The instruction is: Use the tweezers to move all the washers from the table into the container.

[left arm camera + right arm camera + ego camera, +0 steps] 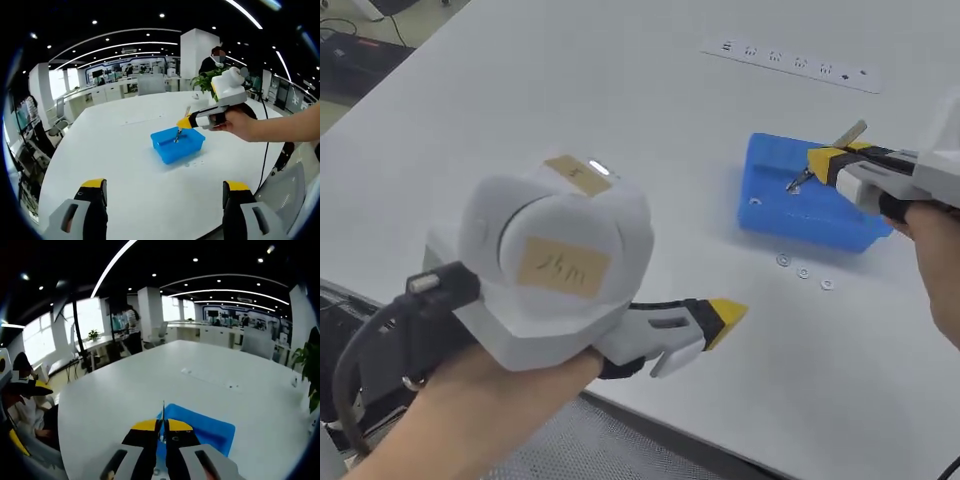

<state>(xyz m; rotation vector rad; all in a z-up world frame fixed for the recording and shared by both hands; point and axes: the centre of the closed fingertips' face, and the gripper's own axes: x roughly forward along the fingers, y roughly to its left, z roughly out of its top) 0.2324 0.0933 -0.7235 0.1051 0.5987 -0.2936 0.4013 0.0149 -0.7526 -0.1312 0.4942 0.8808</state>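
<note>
Right gripper (pixel 162 429): jaws closed on the tweezers (pixel 799 181), clamped mid-shank, with the tail sticking out behind. The tips pointed down inside the blue container (pixel 820 218). Whether they carried a washer was too small to tell.

Left gripper (pixel 164 192): jaws wide apart, nothing between them, held over the bench's near edge, well apart from the work.

The container sat on the white bench (pixel 620 100), toward its right side. Three washers (pixel 804 272) lay flat in a loose row just beside the container's near wall, between it and the near edge. A power strip (pixel 790 62) lay toward the far edge.

Handling, as judged: the washers look thin, hard, very light and probably slick. Lying flush on the smooth top, they give no lip to get under. The best hold is likely one tine through the hole and the other on the outer rim, pinched gently. Too much squeeze could flick one away, and a pinch across the faces needs it tipped up first.
</note>
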